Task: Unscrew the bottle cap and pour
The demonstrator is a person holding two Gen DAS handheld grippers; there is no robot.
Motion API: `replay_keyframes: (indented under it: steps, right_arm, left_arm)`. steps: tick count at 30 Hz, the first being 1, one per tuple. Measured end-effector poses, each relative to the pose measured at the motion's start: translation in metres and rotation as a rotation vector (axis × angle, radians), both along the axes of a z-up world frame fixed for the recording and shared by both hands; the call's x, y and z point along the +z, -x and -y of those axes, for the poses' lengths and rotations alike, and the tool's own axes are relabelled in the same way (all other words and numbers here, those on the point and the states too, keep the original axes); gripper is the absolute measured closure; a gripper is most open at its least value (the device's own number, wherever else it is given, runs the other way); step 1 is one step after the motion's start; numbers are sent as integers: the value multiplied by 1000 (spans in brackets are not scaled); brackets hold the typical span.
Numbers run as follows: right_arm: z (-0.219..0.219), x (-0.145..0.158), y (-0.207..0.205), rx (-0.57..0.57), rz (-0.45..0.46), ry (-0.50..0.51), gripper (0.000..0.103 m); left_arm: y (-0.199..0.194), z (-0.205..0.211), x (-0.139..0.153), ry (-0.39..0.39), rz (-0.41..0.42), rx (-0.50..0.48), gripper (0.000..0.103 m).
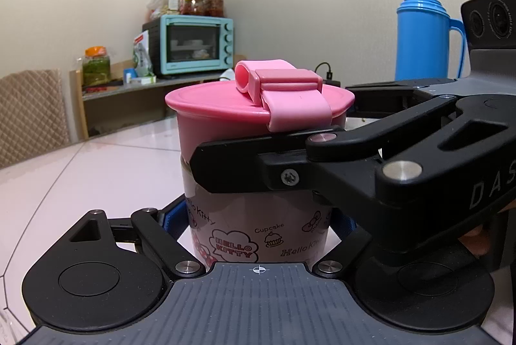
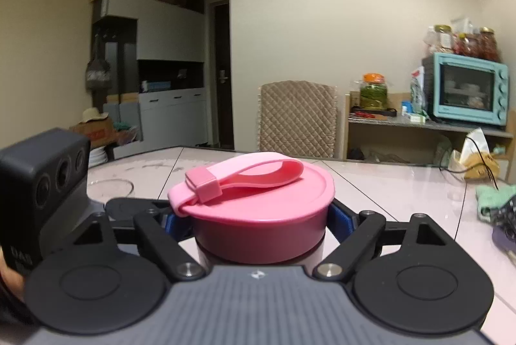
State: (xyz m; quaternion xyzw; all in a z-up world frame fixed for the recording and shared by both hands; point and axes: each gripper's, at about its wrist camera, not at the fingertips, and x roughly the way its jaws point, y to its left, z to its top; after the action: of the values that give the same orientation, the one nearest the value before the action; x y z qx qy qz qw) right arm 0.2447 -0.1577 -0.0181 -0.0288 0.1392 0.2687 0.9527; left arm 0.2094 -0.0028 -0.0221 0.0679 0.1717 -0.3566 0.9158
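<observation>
The bottle [image 1: 258, 225] stands upright on the desk [image 1: 96, 171], its body clamped in the left gripper [image 1: 258, 229]. The right gripper [image 2: 262, 222] is closed around the pink cap [image 2: 258, 216]. A blue thermos [image 1: 422, 32] stands at two o'clock.

Bottle [image 1: 258, 235] print: "HELLO KITTY", "Cupcake"; right gripper [image 1: 322, 148] body: "DAS".

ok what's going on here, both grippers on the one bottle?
Yes. A person works two handheld grippers on a Hello Kitty bottle standing on the white table. The left gripper is shut on the bottle's body. The right gripper is shut on the pink cap, its blue pads against the cap's sides. The cap is still seated, its strap folded across the top. Nothing has been poured yet.
</observation>
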Motion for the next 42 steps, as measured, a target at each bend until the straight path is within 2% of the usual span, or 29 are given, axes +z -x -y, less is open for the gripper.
replay_keyframes:
  steps: [5, 9, 13, 16, 21, 29, 35, 42]
  right_arm:
    - [15, -1, -9, 132, 8, -4, 18]
    - [31, -1, -24, 295, 6, -15, 18]
    - [39, 0, -33, 395, 5, -21, 18]
    - [39, 2, -35, 417, -4, -21, 17]
    - [28, 7, -16, 310, -26, 28, 10]
    - [15, 16, 13, 142, -1, 1, 8]
    - [4, 14, 14, 3, 8, -3, 8]
    - [-8, 10, 10, -73, 20, 22, 8]
  left_arm:
    - [1, 1, 0, 0, 1, 0, 13]
    - [0, 1, 0, 0, 1, 0, 13]
    - [0, 1, 0, -1, 1, 0, 13]
    - [1, 1, 0, -1, 2, 0, 13]
    - [1, 0, 0, 0, 1, -1, 13]
    - [-1, 0, 1, -1, 2, -1, 13]
    - [0, 0, 1, -1, 1, -1, 13]
    - [0, 0, 0, -1, 2, -1, 13]
